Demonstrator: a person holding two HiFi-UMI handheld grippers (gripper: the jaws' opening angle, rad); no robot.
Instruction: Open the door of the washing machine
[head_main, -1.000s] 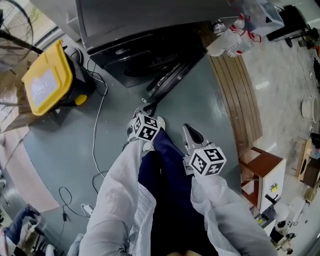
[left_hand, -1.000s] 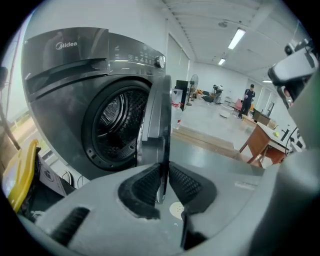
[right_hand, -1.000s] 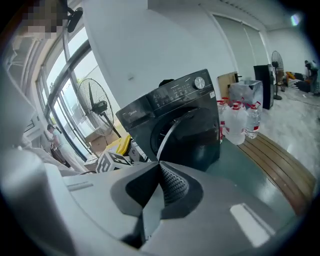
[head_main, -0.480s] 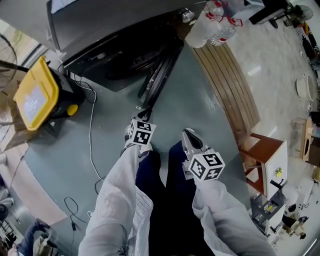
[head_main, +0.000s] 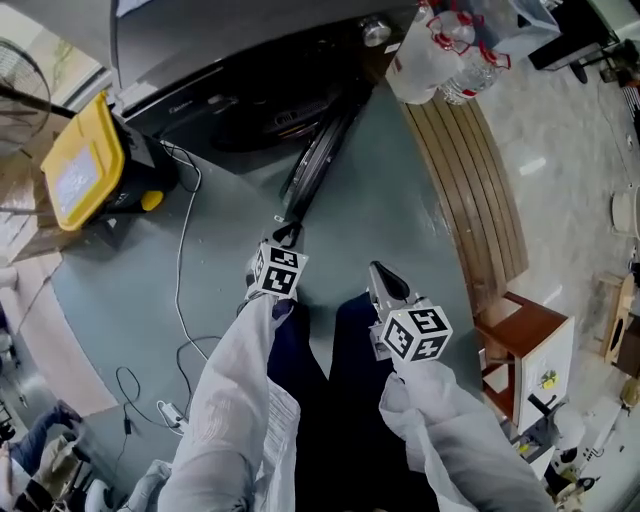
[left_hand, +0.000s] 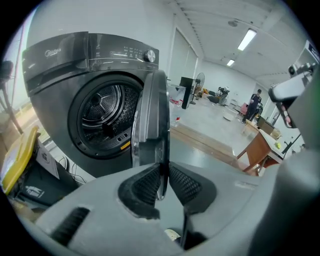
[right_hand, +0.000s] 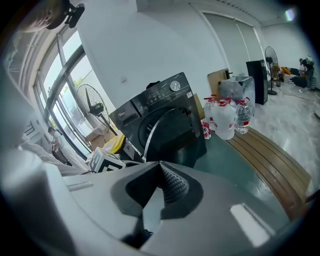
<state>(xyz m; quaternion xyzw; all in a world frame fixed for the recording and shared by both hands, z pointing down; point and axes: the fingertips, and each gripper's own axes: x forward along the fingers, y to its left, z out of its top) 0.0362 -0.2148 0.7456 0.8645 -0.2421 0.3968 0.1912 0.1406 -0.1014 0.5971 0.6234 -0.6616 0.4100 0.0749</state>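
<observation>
Floor (head_main: 390, 210), grey-green, spreads wide: yellow-lidded bin (head_main: 85, 165) and loose white cable (head_main: 180, 270) at left, dark washing machine (head_main: 230, 40) at top, its door (head_main: 318, 155) swung well open. Left gripper (head_main: 288, 234) is clamped on the door's edge. Right gripper (head_main: 383, 275) hangs free, jaws together. Wooden slats (head_main: 470, 190) and water bottles (head_main: 440, 55) lie right.
</observation>
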